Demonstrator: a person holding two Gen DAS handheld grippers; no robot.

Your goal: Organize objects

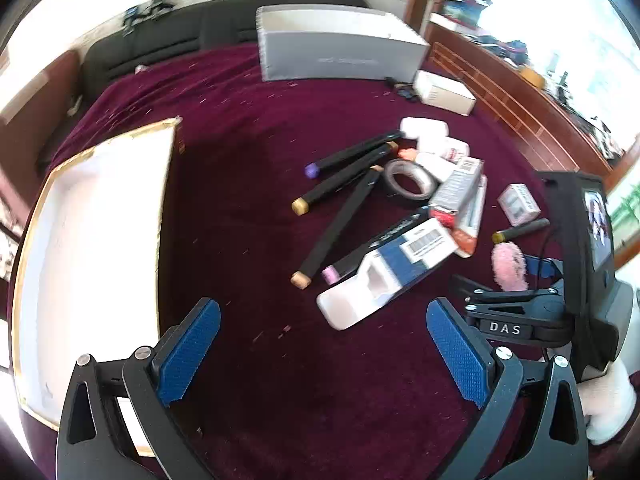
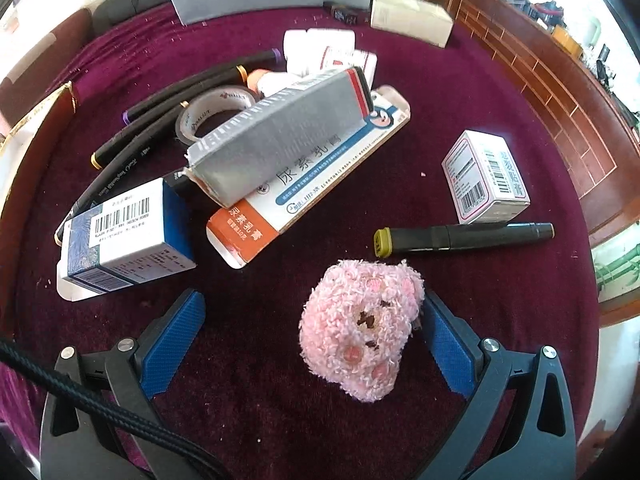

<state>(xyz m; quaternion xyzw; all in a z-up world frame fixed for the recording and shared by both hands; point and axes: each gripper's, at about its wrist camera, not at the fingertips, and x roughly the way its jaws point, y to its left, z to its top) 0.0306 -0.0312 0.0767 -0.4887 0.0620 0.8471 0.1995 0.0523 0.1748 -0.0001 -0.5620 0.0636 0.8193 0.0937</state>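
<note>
Left wrist: left gripper (image 1: 323, 350) hangs over bare maroon tabletop (image 1: 248, 128), jaws spread wide, nothing between them. White tray (image 1: 100, 248) with a gold rim sits just to its left, looks empty; likely the drop spot, a guess. Clutter pile is ahead and to the right: black markers (image 1: 340, 216), tape roll (image 1: 408, 182), blue box (image 1: 404, 256), long cartons. Right gripper's body shows at the right edge with the pink plush (image 1: 508, 266) beside it. Grey box (image 1: 340, 48) at the far side of the tabletop.

Right wrist: right gripper (image 2: 310, 338) tilted steeply down, jaws fully released. Plush (image 2: 360, 328) lies on the tabletop between the jaws, up against the right pad (image 2: 444, 344), well clear of the left one. Not gripped. A lone marker (image 2: 464, 236) lies just beyond the plush, small white box (image 2: 486, 176) past that.

Step, as I read it: lining up the pick on the plush. Next move calls for centring it, shifting the gripper right, then closing. It's soft, so expect it to squash before it holds.

View differences: only the left view shows the tray and both grippers together. Only the right view shows how the plush sits against the pad, plus carton print.
</note>
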